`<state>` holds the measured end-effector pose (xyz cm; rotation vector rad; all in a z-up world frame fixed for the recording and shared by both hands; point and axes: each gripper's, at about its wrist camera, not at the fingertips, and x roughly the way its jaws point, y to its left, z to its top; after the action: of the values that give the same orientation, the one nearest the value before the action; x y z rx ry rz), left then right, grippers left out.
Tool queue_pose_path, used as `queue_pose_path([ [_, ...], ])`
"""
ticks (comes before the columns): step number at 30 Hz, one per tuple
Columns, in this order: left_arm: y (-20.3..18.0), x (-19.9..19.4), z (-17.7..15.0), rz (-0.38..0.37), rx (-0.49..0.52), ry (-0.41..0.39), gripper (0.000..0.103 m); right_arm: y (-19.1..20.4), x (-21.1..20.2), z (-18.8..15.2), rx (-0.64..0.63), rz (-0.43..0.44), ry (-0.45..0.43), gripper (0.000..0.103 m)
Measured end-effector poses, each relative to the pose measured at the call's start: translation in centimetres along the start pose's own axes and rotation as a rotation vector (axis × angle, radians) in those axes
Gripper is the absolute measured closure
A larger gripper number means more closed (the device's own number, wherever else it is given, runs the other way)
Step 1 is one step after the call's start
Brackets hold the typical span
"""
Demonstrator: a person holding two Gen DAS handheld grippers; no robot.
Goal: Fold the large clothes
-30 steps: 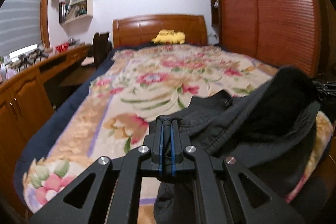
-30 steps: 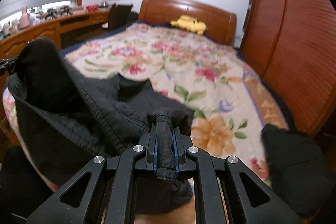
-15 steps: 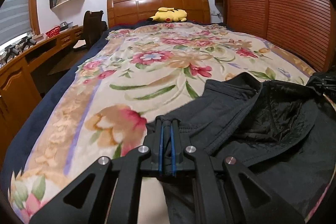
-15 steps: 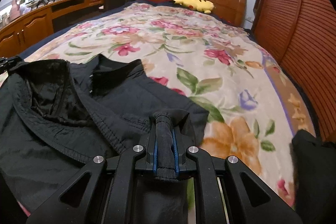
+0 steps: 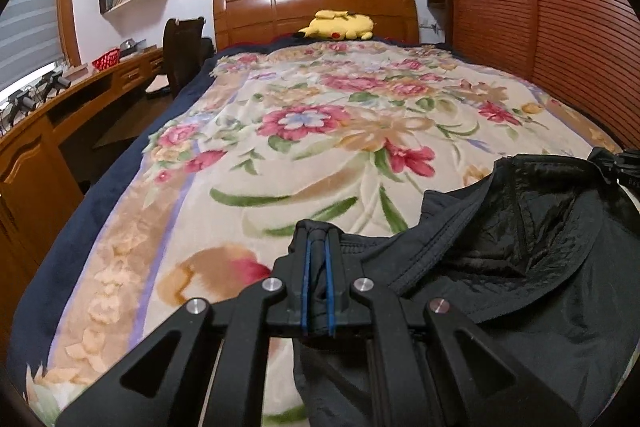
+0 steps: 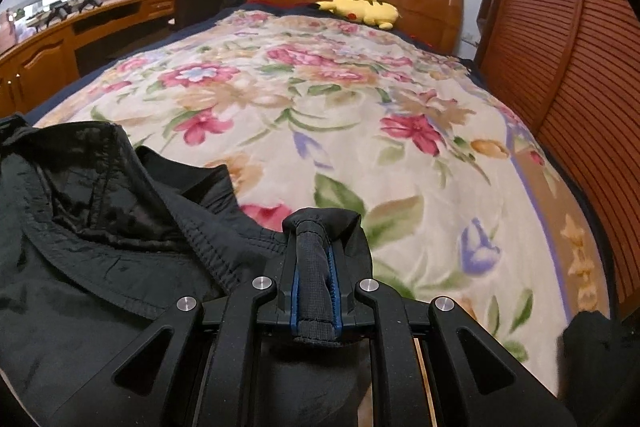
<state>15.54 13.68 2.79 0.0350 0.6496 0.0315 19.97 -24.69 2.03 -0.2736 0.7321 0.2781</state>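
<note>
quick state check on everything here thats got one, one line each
left tongs: shut on the black jacket's edge
right tongs: shut on a ribbed band of the black jacket
black jacket: spread open on the bed's near end, lining up, unfolded
floral blanket: laid flat over the bed
yellow plush toy: lying at the headboard
wardrobe doors: closed
chair: tucked against the desk

One black garment [image 5: 520, 267], two tongs [image 5: 317, 239] [image 6: 316, 227], one floral blanket [image 5: 320, 147], one yellow plush toy [image 5: 340, 25].
</note>
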Motion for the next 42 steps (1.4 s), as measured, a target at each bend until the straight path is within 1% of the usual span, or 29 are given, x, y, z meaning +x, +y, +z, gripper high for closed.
queue_pose_path([
  [3,0.0,0.2,-0.5,-0.004,-0.005,0.014,0.098,0.2,1.1,-0.5,-0.012,-0.01,0.018,0.093],
  [5,-0.1,-0.3,-1.0,-0.022,0.001,0.008,0.096,0.2,1.5,-0.9,-0.015,-0.017,0.025,0.088],
  [6,-0.2,-0.7,-1.2,-0.027,-0.001,0.001,0.093,0.0,1.6,-1.1,-0.007,-0.014,0.032,0.087],
  [7,-0.2,-1.1,-1.3,-0.028,-0.002,-0.004,0.091,-0.1,1.6,-1.2,0.001,-0.012,0.035,0.083],
  [8,-0.3,-1.8,-1.6,-0.035,-0.007,-0.015,0.086,-0.2,1.5,-1.3,0.005,-0.013,0.035,0.077],
  [9,-0.4,-2.4,-1.7,-0.051,-0.01,-0.028,0.081,-0.4,1.3,-1.3,0.012,-0.017,0.028,0.073],
  [10,-0.5,-2.9,-1.8,-0.064,-0.013,-0.036,0.079,-0.5,1.1,-1.2,0.019,-0.02,0.021,0.063],
  [11,-0.8,-3.6,-1.9,-0.078,-0.018,-0.047,0.074,-0.7,0.6,-1.2,0.028,-0.024,0.005,0.048],
  [12,-1.0,-4.2,-2.0,-0.084,-0.018,-0.056,0.071,-1.0,-0.1,-1.2,0.037,-0.037,-0.02,0.044],
  [13,-1.2,-4.7,-2.1,-0.089,-0.019,-0.063,0.069,-1.1,-0.8,-1.2,0.036,-0.064,-0.046,0.042],
  [15,-2.0,-5.9,-2.5,-0.123,-0.025,-0.072,0.065,-1.1,-1.8,-1.1,0.017,-0.079,-0.066,0.042],
  [18,-3.2,-6.7,-3.3,-0.163,-0.034,-0.065,0.06,-1.4,-2.7,-1.4,0.016,-0.075,-0.068,0.041],
  [19,-3.6,-6.8,-3.5,-0.167,-0.039,-0.064,0.06,-1.5,-2.9,-1.6,0.014,-0.084,-0.069,0.041],
  [21,-4.2,-7.1,-4.1,-0.165,-0.055,-0.067,0.059,-1.7,-3.1,-2.2,0.0,-0.132,-0.072,0.041],
  [22,-4.5,-7.1,-4.4,-0.172,-0.063,-0.065,0.058,-1.7,-3.1,-2.4,-0.002,-0.135,-0.071,0.041],
  [26,-5.8,-6.9,-5.8,-0.2,-0.08,-0.046,0.056,-2.6,-2.7,-3.5,0.01,-0.102,-0.032,0.041],
  [29,-6.7,-6.8,-7.0,-0.2,-0.057,-0.033,0.055,-3.2,-2.0,-4.4,0.052,-0.048,0.011,0.041],
  [31,-6.9,-6.7,-7.5,-0.206,-0.052,-0.029,0.054,-3.5,-1.5,-4.7,0.073,-0.029,0.039,0.041],
  [34,-6.6,-6.8,-8.1,-0.209,-0.068,-0.043,0.054,-3.6,-0.6,-4.6,0.098,-0.002,0.059,0.041],
  [37,-6.3,-6.7,-8.4,-0.208,-0.069,-0.036,0.054,-3.7,0.4,-4.3,0.114,0.009,0.074,0.041],
  [40,-5.9,-6.6,-8.7,-0.204,-0.073,-0.027,0.054,-3.6,2.3,-3.6,0.125,0.026,0.117,0.041],
  [42,-5.6,-6.5,-8.9,-0.192,-0.072,-0.025,0.054,-3.6,3.7,-3.3,0.131,0.068,0.164,0.041],
])
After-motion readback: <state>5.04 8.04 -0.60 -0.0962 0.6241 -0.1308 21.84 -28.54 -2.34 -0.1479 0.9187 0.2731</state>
